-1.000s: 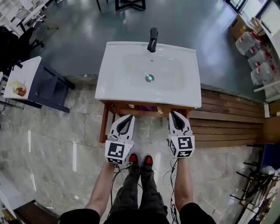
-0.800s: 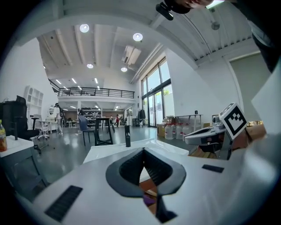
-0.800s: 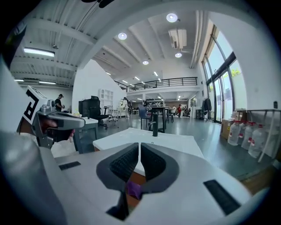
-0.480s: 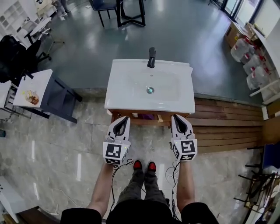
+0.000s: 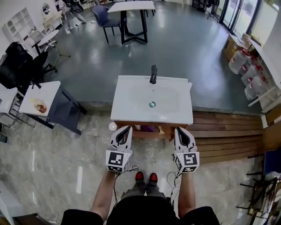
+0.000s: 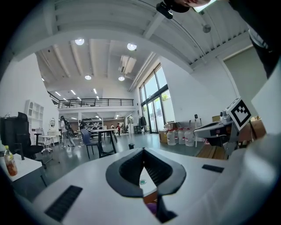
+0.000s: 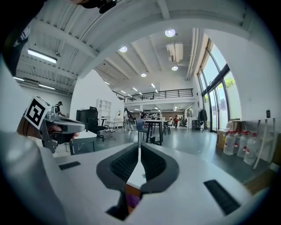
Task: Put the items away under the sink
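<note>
A white sink (image 5: 131, 102) with a black faucet (image 5: 153, 74) stands on a wooden frame ahead of me. On the shelf beneath it, a purple item (image 5: 148, 128) peeks out, and a small white round thing (image 5: 113, 126) lies by the frame's left leg. My left gripper (image 5: 125, 128) and right gripper (image 5: 179, 129) hover side by side just short of the sink's front edge, both shut with nothing between the jaws. In the left gripper view the closed jaws frame the basin and the purple item (image 6: 152, 206). The right gripper view shows the same purple item (image 7: 132, 200).
A white side table (image 5: 33, 94) with a bottle (image 5: 40, 105) stands to the left, with a dark chair (image 5: 15, 66) behind it. Water jugs (image 5: 246, 66) and wooden decking (image 5: 228, 132) lie to the right. A table and chair (image 5: 127, 9) stand far behind the sink.
The sink now looks smaller and farther off, with more of the room showing, as my head has risen or drawn back. Both grippers keep the same shut pose.
</note>
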Demonstrator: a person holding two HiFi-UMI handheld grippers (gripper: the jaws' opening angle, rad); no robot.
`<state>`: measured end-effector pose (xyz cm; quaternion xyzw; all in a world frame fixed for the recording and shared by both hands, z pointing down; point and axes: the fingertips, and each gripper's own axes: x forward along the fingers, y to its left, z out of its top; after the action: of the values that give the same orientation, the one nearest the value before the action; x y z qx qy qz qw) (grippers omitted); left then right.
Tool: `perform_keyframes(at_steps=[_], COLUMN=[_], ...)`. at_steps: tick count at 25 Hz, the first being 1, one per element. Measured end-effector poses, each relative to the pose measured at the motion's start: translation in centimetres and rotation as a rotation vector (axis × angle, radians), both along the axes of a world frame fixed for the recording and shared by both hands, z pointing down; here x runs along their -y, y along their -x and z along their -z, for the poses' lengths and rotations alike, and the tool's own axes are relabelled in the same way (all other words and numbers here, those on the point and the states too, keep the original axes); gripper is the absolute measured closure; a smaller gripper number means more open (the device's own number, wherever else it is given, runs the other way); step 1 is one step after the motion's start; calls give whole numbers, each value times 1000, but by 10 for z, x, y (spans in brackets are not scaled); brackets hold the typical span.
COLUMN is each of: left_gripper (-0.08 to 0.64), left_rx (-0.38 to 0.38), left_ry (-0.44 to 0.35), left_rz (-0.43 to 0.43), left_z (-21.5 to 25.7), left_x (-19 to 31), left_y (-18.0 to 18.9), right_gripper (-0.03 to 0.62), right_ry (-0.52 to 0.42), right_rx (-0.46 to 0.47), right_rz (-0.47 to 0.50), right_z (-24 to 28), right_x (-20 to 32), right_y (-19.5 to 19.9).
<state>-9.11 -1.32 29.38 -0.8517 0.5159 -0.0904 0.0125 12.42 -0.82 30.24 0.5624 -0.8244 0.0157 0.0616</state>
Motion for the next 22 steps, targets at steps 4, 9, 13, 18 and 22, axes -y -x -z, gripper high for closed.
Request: perform_keyframes(at_steps=[4, 9, 13, 18, 22], left_gripper=[554, 554, 554, 554, 554], left_rx=[-7, -1, -13, -16, -16], left_ry=[-9, 1, -8, -5, -14], left_rz=[-2, -2, -8, -22, -28], left_z=[6, 6, 10, 12, 14], left_x=[-5, -9, -9, -11, -13], left_y=[2, 5, 5, 1, 0], right_gripper=[552, 552, 552, 552, 552], right_ry=[-20, -19, -9, 3, 6], right_rx=[-1, -10, -8, -9, -15], right_rz=[-14, -27, -25, -29, -30], right_z=[9, 12, 9, 2, 1], right_x=[-9, -17, -20, -23, -25], right_y=[-3, -5, -2, -1, -1])
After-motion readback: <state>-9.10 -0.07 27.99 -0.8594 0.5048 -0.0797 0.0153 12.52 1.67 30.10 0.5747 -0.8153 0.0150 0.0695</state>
